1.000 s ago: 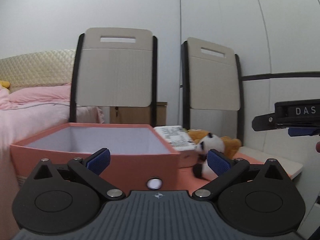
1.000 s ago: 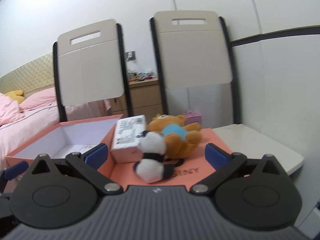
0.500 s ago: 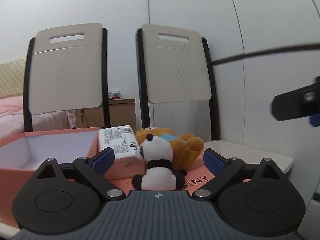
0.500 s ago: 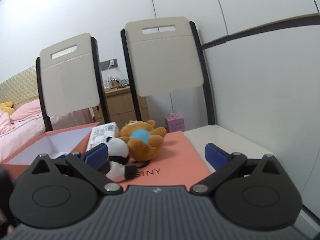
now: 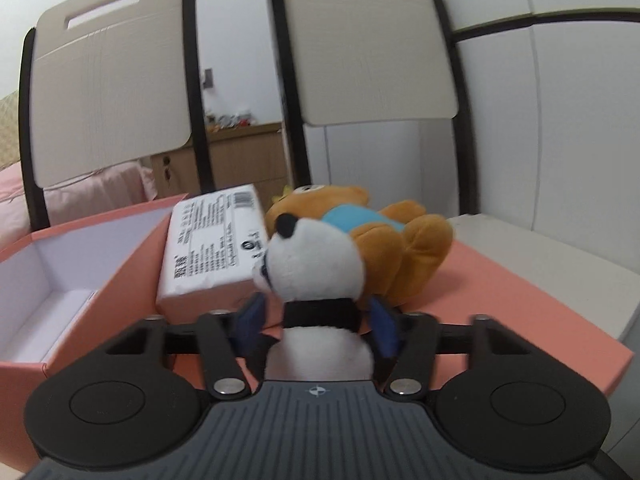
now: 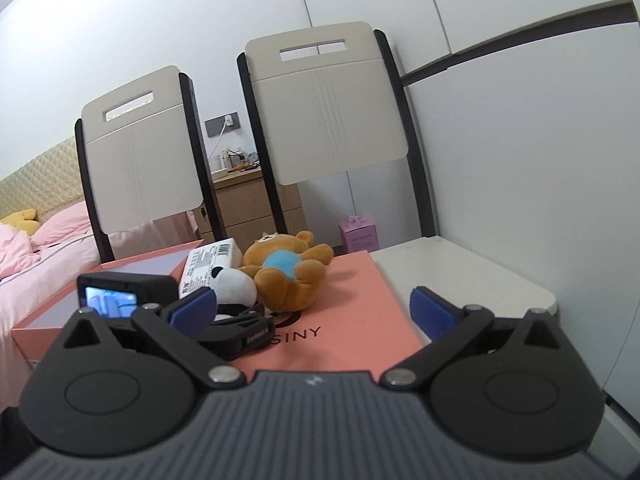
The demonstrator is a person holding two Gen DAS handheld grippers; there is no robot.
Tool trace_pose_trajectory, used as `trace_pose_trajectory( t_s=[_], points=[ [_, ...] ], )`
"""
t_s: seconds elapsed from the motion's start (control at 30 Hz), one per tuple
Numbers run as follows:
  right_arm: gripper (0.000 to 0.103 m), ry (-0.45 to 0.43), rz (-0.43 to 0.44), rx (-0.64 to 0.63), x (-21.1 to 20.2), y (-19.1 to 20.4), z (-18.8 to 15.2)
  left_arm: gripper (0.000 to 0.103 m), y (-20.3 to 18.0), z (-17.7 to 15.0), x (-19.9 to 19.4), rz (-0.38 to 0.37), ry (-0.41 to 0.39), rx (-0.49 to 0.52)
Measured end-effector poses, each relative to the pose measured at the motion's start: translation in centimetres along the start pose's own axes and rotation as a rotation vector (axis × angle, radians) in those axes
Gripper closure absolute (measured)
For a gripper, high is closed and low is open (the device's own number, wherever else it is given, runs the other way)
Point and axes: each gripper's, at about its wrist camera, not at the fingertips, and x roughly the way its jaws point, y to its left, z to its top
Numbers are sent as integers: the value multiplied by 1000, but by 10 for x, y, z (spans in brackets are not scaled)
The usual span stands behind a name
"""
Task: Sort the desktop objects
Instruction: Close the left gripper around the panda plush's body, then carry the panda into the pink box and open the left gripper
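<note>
A small panda plush (image 5: 316, 256) sits on the salmon box lid (image 5: 500, 304), and my left gripper (image 5: 316, 322) is shut on its body, blue pads pressed in at both sides. Behind it lie a brown bear plush (image 5: 384, 248) in a blue shirt and a white labelled carton (image 5: 216, 248), which leans on the open salmon box (image 5: 100, 264). In the right wrist view my right gripper (image 6: 312, 308) hangs open over the lid (image 6: 352, 320), with nothing between its fingers. That view has the panda (image 6: 234, 286), the bear (image 6: 286, 276) and the carton (image 6: 210, 260) to its left.
Two beige chair backs (image 6: 328, 104) stand behind the white table (image 6: 460, 272). A wooden nightstand (image 6: 256, 200) and a small pink box (image 6: 358, 234) sit beyond. A pink bed (image 6: 36, 256) lies at the left. The left gripper's camera body (image 6: 120, 292) sits low left in the right wrist view.
My left gripper swung right from the open box to the panda and shut on it. The right gripper drew back and to the right, staying open.
</note>
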Motion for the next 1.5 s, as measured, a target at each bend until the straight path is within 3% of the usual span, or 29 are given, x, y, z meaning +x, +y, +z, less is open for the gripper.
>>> trace_pose_trajectory(
  t_s=[0.17, 0.37, 0.53, 0.77, 1.0, 1.2, 1.4, 1.5],
  points=[
    [0, 8, 3, -6, 4, 6, -1, 60, 10, 9, -19, -57, -36, 15],
    [0, 22, 5, 1, 9, 10, -4, 60, 48, 50, -68, -173, -97, -37],
    [0, 57, 25, -3, 21, 20, -7, 60, 115, 96, -81, -136, -130, -41],
    [0, 122, 54, -36, 51, 42, -14, 60, 235, 119, -23, 74, -13, -21],
    [0, 178, 62, -82, 90, 64, -20, 60, 331, 95, 95, 140, 313, -157],
    [0, 246, 92, -100, 116, 73, -25, 60, 349, 68, 146, 174, 440, -172],
    [0, 269, 113, -78, 122, 71, -26, 60, 351, 40, 162, 197, 521, -179],
    [0, 271, 122, -67, 120, 69, -25, 58, 357, 35, 165, 191, 524, -183]
  ],
)
